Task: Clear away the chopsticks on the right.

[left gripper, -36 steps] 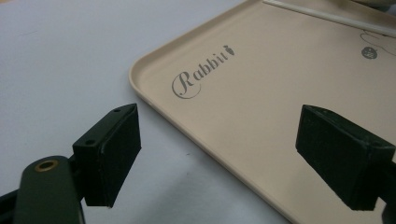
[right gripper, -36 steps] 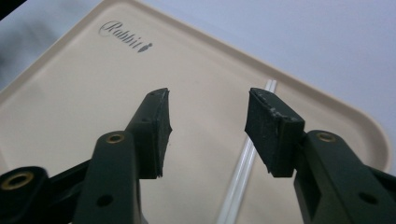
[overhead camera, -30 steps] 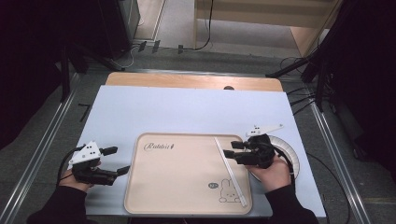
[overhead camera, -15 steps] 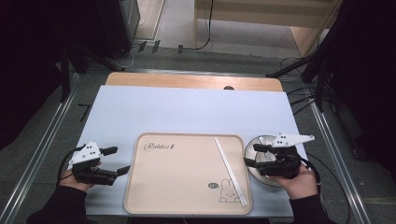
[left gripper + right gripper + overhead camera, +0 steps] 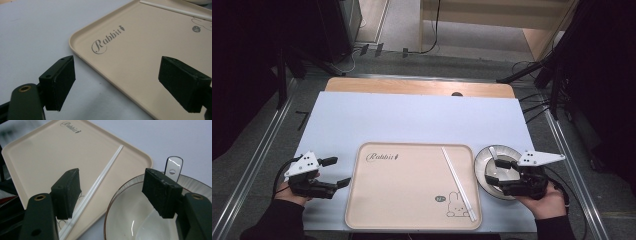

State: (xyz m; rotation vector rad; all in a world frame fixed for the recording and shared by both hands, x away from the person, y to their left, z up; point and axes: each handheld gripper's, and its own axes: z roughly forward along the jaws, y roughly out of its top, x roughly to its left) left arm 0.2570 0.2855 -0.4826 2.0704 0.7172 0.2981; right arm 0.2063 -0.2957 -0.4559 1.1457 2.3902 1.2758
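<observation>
in the high view, a beige rectangular plastic tray (image 5: 412, 185) with a rabbit print lies on the pale blue worktop (image 5: 412, 120), and a pair of white chopsticks (image 5: 458, 183) rests along its right side, laid lengthwise as if set out for a meal. just right of the tray, off its edge, sits a shallow grey-rimmed ceramic bowl (image 5: 484, 167) with a clear spoon handle (image 5: 493, 151) poking over its far rim. the right gripper (image 5: 502, 176) hovers over that bowl with its fingers spread wide and nothing in them; its jaws have just been opening, so i judge it is lining up to take the bowl by the rim. the left gripper (image 5: 336, 172) waits near the tray's left edge, fingers wide apart and empty, probably kept clear until needed.

the left gripper view adds what the overhead cannot: the tray's raised lip (image 5: 82, 56) and the "rabbit" lettering up close, with one finger (image 5: 61, 81) over the worktop and the other (image 5: 183, 86) above the tray floor, neither touching it.

the right gripper view shows how the fingers stand around the bowl's near rim (image 5: 120, 195), one (image 5: 67, 192) outside it above the chopsticks (image 5: 100, 182), the other (image 5: 161, 191) over the glossy white inside, not pressing. it also makes the spoon handle's hole (image 5: 172, 171) plain.
</observation>
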